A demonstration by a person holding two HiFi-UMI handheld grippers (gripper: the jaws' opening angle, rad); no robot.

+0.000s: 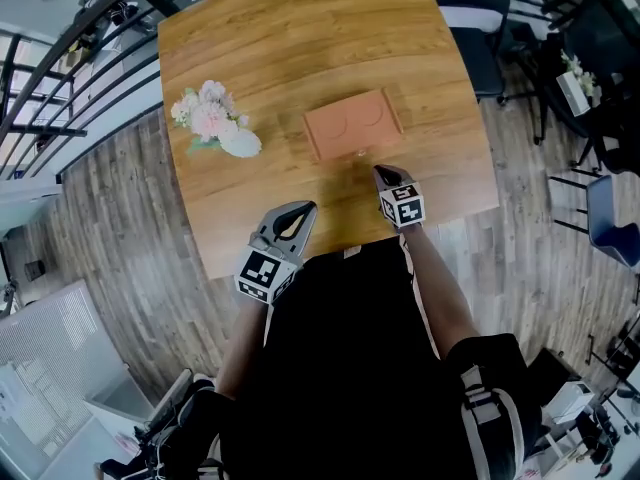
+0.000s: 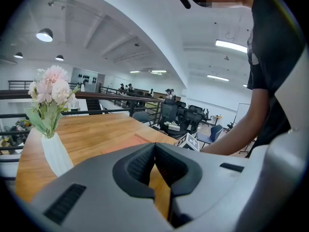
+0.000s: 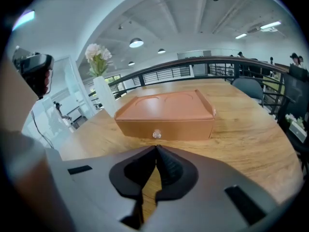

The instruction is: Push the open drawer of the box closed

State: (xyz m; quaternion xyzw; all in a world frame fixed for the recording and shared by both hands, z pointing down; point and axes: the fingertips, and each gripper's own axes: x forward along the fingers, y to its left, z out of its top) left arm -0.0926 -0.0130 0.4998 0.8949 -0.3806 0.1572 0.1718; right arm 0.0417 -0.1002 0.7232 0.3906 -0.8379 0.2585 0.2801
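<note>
An orange-brown box (image 1: pixel 352 123) (image 3: pixel 166 114) lies in the middle of the wooden table (image 1: pixel 270 38). Its drawer front sits flush with the box, with a small clear knob (image 3: pixel 156 134) in the centre. My right gripper (image 1: pixel 384 176) (image 3: pixel 156 150) is shut and empty, its tips a short way in front of the knob and apart from it. My left gripper (image 1: pixel 303 212) (image 2: pixel 154 145) is shut and empty too, near the table's front edge, left of the box and angled across the table.
A white vase of pink flowers (image 1: pixel 212 118) (image 2: pixel 50 124) stands left of the box. Dark office chairs (image 1: pixel 478 18) stand off the table's right side, and a black railing (image 1: pixel 70 58) runs along its left. The table's front edge (image 1: pixel 350 248) is close to the person's body.
</note>
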